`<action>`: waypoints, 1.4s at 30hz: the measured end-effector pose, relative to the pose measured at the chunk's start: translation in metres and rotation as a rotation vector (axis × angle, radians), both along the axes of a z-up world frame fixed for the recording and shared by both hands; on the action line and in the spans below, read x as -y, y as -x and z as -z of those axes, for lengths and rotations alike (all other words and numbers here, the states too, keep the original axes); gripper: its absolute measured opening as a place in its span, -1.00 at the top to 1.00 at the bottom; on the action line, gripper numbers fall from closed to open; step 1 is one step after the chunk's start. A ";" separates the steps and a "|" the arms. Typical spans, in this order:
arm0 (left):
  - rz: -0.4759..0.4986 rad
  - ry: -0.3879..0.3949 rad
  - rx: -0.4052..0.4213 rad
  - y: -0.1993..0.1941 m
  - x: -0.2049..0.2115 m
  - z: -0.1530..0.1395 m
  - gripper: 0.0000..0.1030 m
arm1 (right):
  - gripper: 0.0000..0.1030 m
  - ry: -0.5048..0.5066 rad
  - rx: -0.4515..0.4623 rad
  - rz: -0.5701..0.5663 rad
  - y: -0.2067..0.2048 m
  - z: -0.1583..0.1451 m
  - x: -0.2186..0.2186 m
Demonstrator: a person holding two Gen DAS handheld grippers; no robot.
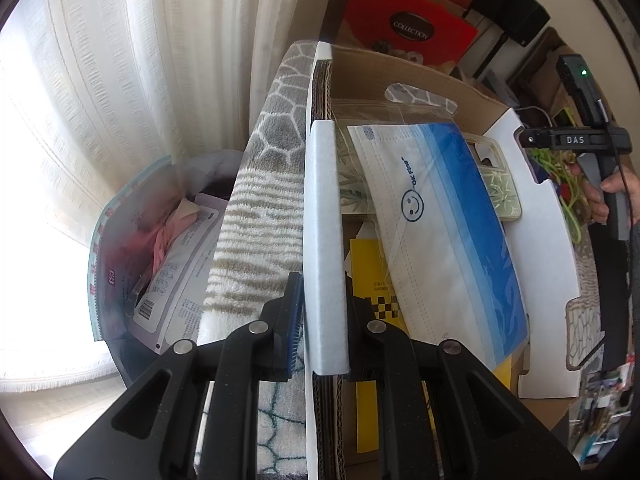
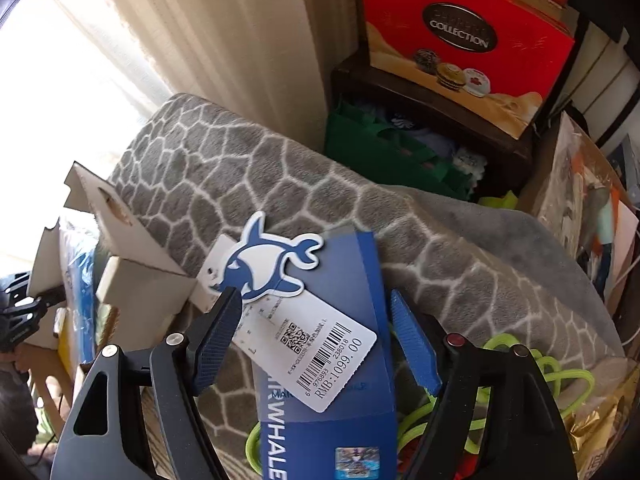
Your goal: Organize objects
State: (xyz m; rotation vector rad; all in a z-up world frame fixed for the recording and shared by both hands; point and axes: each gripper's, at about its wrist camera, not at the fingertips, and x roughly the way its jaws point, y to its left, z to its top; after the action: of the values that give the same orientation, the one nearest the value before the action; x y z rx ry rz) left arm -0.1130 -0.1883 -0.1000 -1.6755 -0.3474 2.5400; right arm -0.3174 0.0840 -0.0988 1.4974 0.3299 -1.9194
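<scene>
My left gripper [image 1: 320,312] is shut on the white edge of a cardboard box flap [image 1: 324,240]. Inside the box lies a bagged blue and white face mask [image 1: 452,232] over a yellow card [image 1: 372,280]. My right gripper [image 2: 316,340] is open, its jaws on either side of a blue sleeve [image 2: 352,360] with a whale-shaped hang tag [image 2: 264,260] and a white price label [image 2: 320,352], all lying on a grey patterned blanket [image 2: 320,184]. The box shows at the left in the right wrist view [image 2: 132,276].
A clear bag of small items [image 1: 160,248] sits left of the box by the curtain [image 1: 120,80]. A red gift box [image 2: 464,32] stands behind on a dark stand. Neon green cords [image 2: 520,392] lie by the right gripper.
</scene>
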 end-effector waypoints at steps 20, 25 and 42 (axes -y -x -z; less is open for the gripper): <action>-0.007 -0.020 -0.002 0.002 0.004 0.002 0.73 | 0.33 0.325 0.261 0.109 -0.037 0.015 -0.028; -0.007 -0.010 -0.003 0.003 0.001 0.000 0.72 | 0.33 0.330 0.263 0.171 -0.041 0.016 -0.027; -0.009 -0.034 -0.006 0.001 0.004 0.002 0.72 | 0.95 0.429 0.232 0.271 -0.074 0.011 -0.028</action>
State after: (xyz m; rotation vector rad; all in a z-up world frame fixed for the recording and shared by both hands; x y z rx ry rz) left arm -0.1142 -0.1924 -0.1016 -1.6573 -0.3966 2.5302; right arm -0.2436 0.1122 -0.1095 1.4995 -0.3850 -1.8390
